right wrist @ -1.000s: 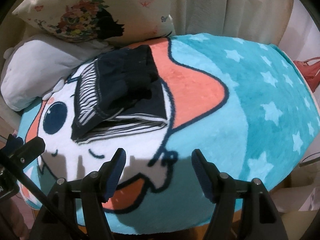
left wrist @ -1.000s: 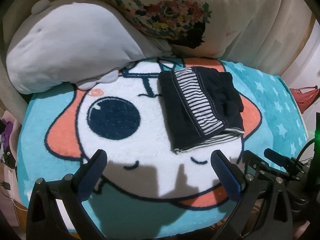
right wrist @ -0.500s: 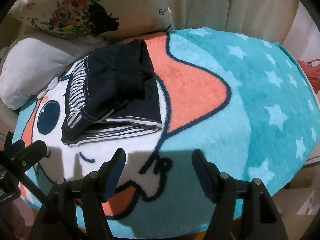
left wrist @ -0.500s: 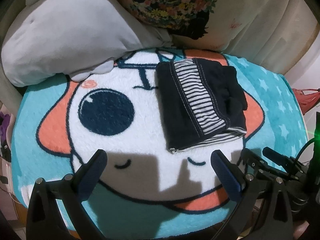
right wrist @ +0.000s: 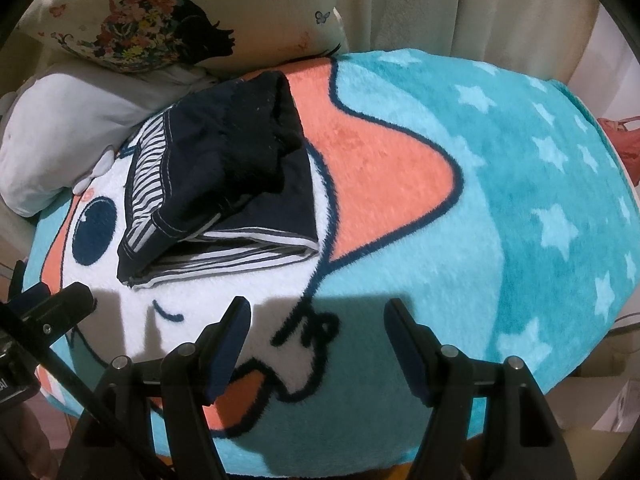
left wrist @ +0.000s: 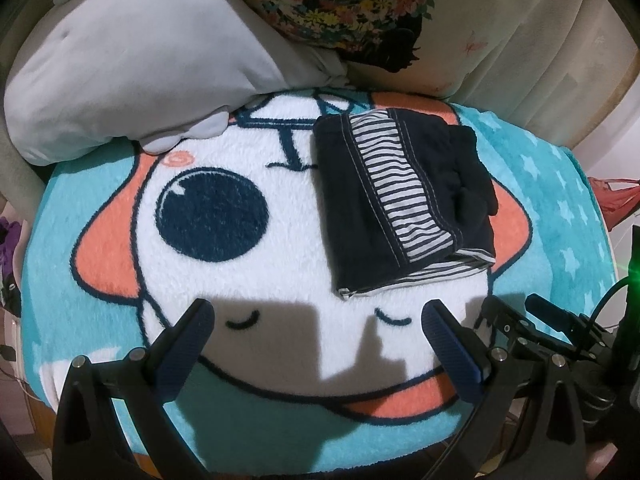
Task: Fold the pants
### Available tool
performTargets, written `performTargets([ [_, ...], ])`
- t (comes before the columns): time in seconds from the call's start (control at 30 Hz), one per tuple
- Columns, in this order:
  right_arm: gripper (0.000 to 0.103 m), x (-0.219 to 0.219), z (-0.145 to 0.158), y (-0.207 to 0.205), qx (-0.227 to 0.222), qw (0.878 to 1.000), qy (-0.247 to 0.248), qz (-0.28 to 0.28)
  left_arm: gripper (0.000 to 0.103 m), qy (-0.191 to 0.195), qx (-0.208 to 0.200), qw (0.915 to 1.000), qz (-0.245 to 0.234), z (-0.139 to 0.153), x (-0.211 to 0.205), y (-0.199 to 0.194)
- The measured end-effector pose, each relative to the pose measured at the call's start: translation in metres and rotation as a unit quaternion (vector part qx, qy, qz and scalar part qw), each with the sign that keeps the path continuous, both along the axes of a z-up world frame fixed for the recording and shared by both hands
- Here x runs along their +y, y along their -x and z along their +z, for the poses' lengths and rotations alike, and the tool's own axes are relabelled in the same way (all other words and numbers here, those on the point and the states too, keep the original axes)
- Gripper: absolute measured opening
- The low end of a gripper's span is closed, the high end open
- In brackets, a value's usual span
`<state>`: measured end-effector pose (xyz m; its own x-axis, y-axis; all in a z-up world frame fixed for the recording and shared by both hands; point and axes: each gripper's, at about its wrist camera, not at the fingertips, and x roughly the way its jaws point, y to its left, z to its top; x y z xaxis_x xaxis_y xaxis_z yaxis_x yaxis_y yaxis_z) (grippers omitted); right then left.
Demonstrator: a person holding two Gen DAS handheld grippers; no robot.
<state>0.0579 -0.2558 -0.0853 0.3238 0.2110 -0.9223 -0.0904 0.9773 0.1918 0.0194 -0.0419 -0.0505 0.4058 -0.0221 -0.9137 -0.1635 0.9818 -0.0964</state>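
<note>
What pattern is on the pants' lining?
Navy-and-white stripes on the pants, clearest in the left wrist view.

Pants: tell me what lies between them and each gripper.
Nothing visible. Only bare blanket separates the folded pants from the open left gripper and open right gripper; the pillows lie beyond them.

Navy pants [left wrist: 404, 204] flashing a navy-and-white striped lining, lying on a teal blanket [left wrist: 560, 216] with pale stars and a white, coral, navy cartoon face. Pale grey plush [left wrist: 132, 64], cream floral pillow [right wrist: 132, 28], blue-padded black fingers [left wrist: 452, 348].
</note>
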Motion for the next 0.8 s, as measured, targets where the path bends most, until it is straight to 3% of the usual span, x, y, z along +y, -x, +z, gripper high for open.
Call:
performTargets([
  [0.47,0.075,-0.012,0.002,0.005,-0.013,1.000,-0.002,-0.015,0.103,0.011,0.009,0.9998,0.010,-0.003,0.003,0.001],
  [0.67,0.075,-0.046,0.009,-0.007,-0.037,0.997,-0.031,-0.053,0.103,0.084,-0.001,0.9958,0.035,0.002,0.023,-0.005],
  [0.8,0.076,-0.062,0.004,-0.028,-0.028,0.994,-0.095,-0.050,0.101,0.133,0.010,0.9901,0.044,-0.002,0.030,-0.018],
])
